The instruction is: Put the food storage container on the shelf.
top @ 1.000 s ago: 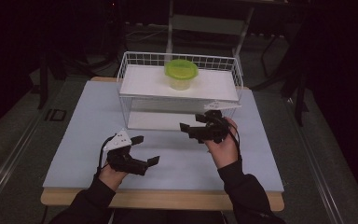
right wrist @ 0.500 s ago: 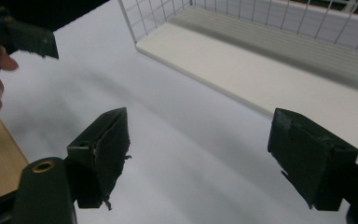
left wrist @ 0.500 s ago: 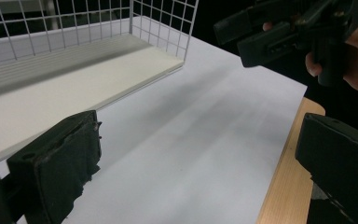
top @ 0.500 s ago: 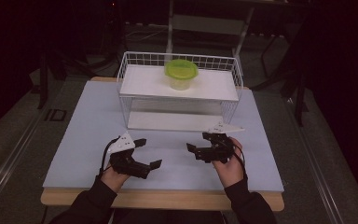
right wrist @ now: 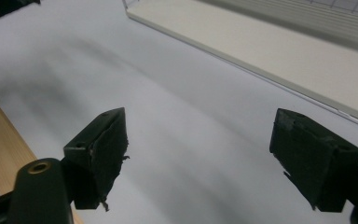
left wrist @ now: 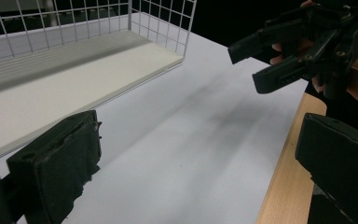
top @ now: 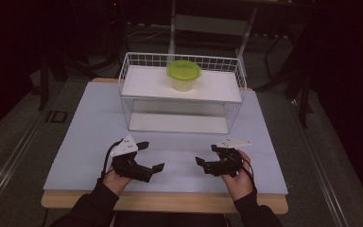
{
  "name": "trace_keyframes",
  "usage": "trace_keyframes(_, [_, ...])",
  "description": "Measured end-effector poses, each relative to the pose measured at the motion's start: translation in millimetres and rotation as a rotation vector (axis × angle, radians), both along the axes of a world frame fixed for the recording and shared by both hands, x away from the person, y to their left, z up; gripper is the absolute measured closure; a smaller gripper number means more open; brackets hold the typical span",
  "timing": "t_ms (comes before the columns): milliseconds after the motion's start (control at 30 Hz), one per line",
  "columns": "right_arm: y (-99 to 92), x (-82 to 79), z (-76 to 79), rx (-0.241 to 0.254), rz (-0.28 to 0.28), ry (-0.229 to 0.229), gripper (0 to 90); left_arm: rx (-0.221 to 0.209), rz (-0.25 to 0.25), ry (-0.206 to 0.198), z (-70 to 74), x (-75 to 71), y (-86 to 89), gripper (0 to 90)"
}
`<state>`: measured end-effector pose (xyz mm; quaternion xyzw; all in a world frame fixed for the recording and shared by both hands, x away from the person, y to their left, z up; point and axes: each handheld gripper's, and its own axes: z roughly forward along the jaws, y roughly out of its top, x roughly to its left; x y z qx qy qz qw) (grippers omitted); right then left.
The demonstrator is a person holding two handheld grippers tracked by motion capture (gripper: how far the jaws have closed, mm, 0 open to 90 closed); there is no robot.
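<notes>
the pale table (top: 75,142) is carrying a white wire rack (top: 182,97) at its far middle, and the green-lidded container (top: 183,74) is sitting on the rack's upper shelf, well apart from both hands. the left gripper (top: 151,156) is resting near the table's front edge with its jaws spread wide and nothing between them. the right gripper (top: 205,165) is hovering just beside it, its jaws having just been opening, also empty. i'm judging the risk ahead as this: any reach toward the container is passing the rack's raised wire rim, so a low approach could be snagging a jaw there or knocking the light container over.
</notes>
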<state>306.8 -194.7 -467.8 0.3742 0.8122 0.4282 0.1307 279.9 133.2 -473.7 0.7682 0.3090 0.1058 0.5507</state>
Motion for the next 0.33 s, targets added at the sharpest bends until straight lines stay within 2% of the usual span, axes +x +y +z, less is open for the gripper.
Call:
trace_keyframes(200, [-5.4,-3.4,-6.5,-0.016,-0.002,0.003,18.4,0.003,-0.001,0.008,-2.8,0.3,-0.8,1.1])
trace_keyframes(333, [-5.3,-2.6,-9.0,-0.024,-0.004,0.008,18.3,0.007,0.0,-0.001,-1.9,-1.2,-0.8,1.1])
